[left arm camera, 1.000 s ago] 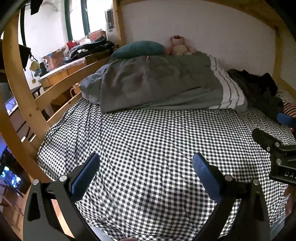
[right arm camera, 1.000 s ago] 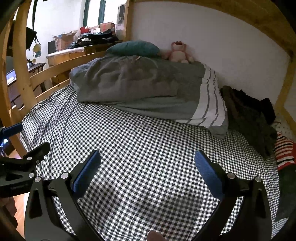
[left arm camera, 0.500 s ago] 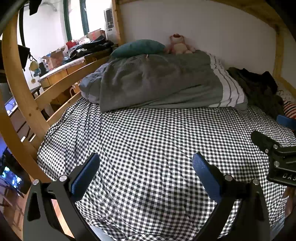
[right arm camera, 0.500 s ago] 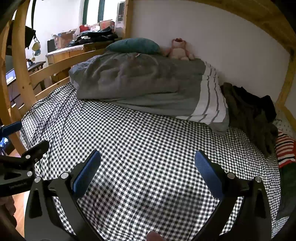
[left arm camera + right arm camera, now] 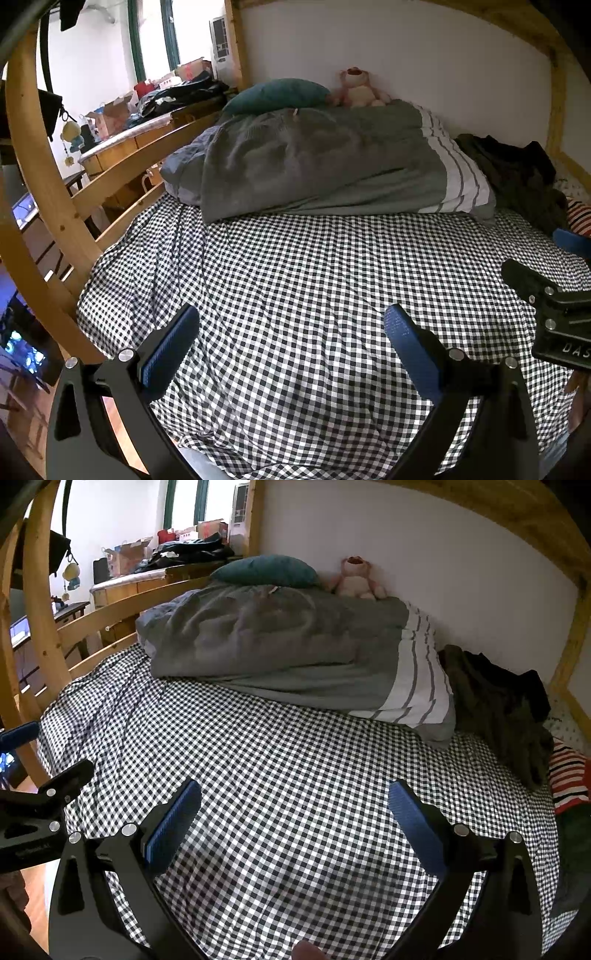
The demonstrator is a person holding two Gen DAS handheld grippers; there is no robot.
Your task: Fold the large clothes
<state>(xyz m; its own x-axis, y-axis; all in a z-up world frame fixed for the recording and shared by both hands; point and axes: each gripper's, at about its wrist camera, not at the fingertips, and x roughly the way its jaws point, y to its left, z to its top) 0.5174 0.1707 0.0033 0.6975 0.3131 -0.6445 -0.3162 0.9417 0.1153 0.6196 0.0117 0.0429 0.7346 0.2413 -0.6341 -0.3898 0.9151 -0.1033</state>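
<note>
A pile of dark olive clothes (image 5: pixel 498 705) lies at the far right of the bed against the wall, also in the left wrist view (image 5: pixel 517 177). A red, white and black striped garment (image 5: pixel 567 779) lies beside it at the right edge. My left gripper (image 5: pixel 291 325) is open and empty above the checked sheet (image 5: pixel 314 280). My right gripper (image 5: pixel 295 801) is open and empty above the same sheet, well short of the clothes. The right gripper also shows at the right edge of the left wrist view (image 5: pixel 554 302).
A folded grey duvet (image 5: pixel 288 650) with a white striped end lies across the back of the bed, with a teal pillow (image 5: pixel 266 570) and a pink plush bear (image 5: pixel 354 578) behind it. A wooden rail (image 5: pixel 48 192) bounds the left side. A cluttered desk (image 5: pixel 147 118) stands beyond.
Both grippers have shifted only slightly over the sheet, tilting down a little. Both stay open and empty.
</note>
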